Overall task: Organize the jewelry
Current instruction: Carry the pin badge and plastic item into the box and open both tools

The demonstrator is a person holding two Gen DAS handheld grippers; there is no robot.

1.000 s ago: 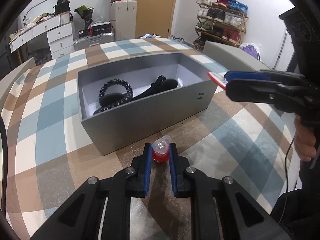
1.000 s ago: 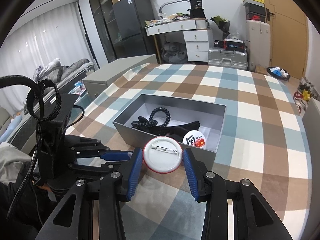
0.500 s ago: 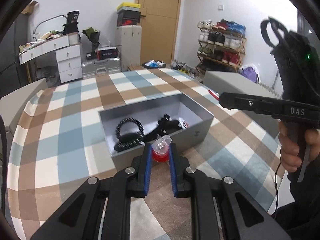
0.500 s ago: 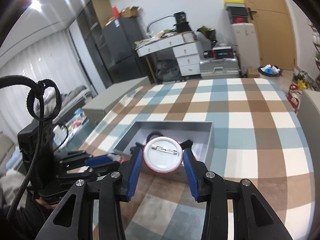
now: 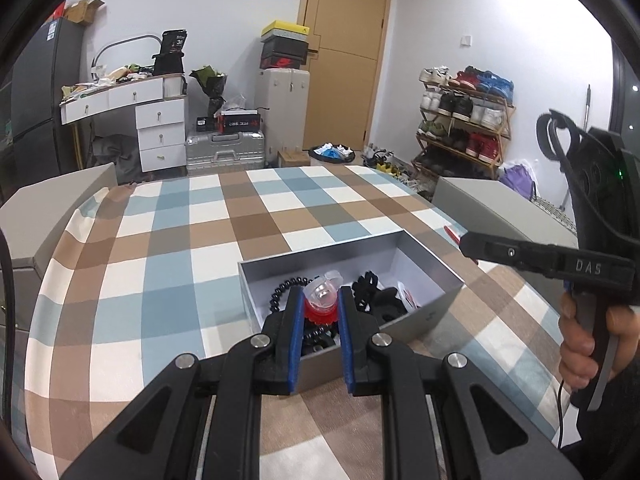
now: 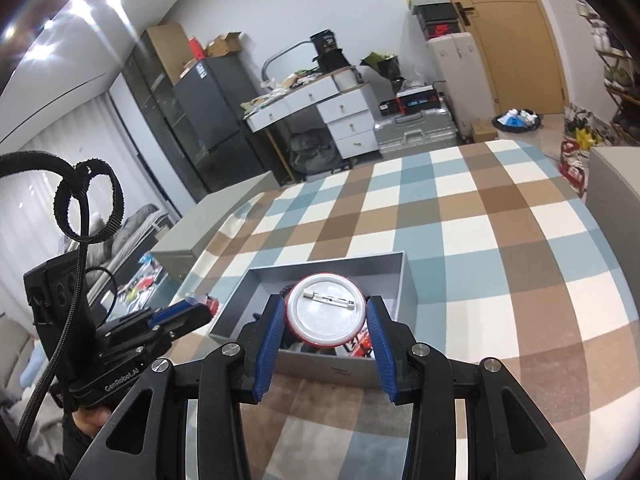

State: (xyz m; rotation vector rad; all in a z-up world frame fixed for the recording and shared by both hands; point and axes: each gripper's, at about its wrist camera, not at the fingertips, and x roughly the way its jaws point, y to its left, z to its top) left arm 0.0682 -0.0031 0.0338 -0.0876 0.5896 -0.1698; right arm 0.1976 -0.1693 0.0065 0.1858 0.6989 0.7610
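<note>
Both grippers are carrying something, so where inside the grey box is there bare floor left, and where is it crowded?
Grey box: bare white floor along its far wall and far corners. Crowded near the front wall: black bead bracelet, black hair ties.

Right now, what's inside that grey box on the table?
Inside the grey box lie a black bead bracelet, dark hair ties and a white badge. The near part is hidden behind the held items.

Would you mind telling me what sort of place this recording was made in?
Most likely a lived-in home room: a shoe rack by the door, a cluttered white desk with drawers, and a bed by curtains.
</note>
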